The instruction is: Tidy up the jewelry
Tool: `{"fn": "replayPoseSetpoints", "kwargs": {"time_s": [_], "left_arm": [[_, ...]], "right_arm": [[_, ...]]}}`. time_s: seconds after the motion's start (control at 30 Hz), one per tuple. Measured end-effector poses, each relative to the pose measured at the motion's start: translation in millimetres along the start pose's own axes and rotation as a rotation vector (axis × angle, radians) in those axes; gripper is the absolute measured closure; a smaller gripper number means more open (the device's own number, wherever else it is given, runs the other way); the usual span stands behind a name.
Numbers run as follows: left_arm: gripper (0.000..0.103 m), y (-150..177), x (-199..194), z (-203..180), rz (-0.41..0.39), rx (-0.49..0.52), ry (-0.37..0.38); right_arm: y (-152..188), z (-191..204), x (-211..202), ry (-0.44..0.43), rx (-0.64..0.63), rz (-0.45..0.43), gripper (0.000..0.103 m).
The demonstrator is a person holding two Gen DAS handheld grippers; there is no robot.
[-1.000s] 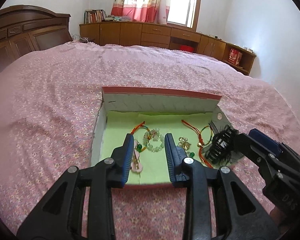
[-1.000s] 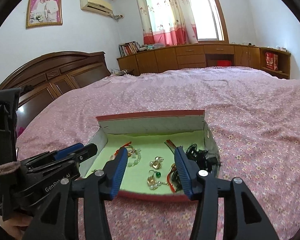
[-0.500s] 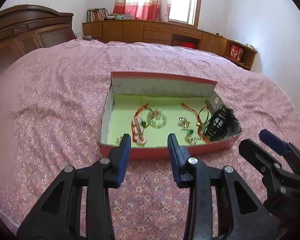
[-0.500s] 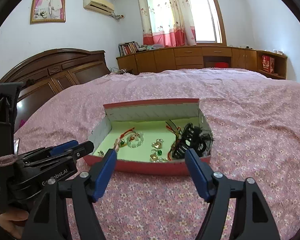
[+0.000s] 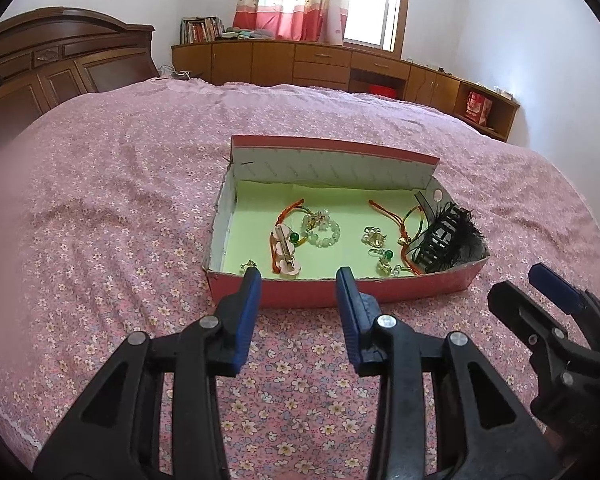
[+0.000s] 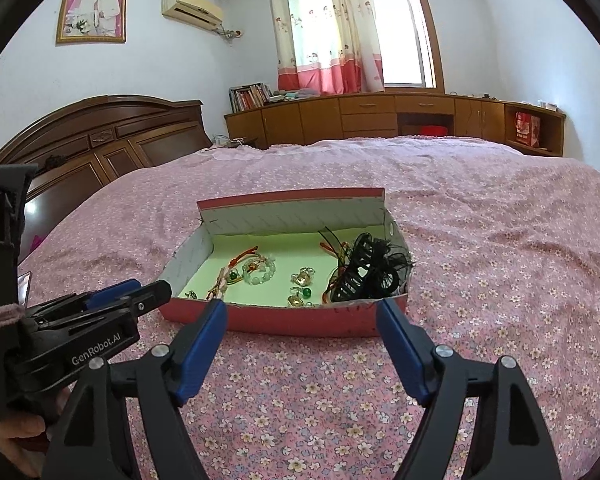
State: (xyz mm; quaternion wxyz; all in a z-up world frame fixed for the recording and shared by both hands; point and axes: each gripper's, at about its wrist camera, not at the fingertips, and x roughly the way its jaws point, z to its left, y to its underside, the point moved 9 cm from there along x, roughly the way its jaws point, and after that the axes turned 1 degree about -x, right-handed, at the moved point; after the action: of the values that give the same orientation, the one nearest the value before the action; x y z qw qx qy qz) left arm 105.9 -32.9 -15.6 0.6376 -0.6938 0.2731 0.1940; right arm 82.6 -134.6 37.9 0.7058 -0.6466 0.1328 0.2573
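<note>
Surveying the lot, we list a red box [image 5: 332,294] with a pale green floor resting on the pink flowered bed [image 5: 100,208], at twelve o'clock from both claws. Contents: bead bracelet [image 5: 323,231] left of centre; pink hair clip [image 5: 285,253] at its seven o'clock; gold earrings [image 5: 376,238] right of centre; red cords [image 5: 398,220]; black feathered hair claw [image 5: 446,240] in the three o'clock corner. Left claw [image 5: 298,286]: partly spread, empty, short of the near wall. Right claw [image 6: 300,312]: its jaws have just been opening and stand spread wide, nothing between them. Everything appears boxed, so we judge the sorting nearly finished. Advice: we keep both claws clear of the box, lest a finger snag the cords or tip the low near wall.
</note>
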Motion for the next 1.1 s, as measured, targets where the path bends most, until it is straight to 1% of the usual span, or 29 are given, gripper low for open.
{"fn": "replayPoseSetpoints", "kwargs": {"time_s": [1.1], "left_arm": [[0.073, -2.8, -1.1, 0.7, -0.008, 0.001, -0.005]], "right_arm": [[0.1, 0.0, -0.1, -0.001, 0.002, 0.001, 0.024]]}}
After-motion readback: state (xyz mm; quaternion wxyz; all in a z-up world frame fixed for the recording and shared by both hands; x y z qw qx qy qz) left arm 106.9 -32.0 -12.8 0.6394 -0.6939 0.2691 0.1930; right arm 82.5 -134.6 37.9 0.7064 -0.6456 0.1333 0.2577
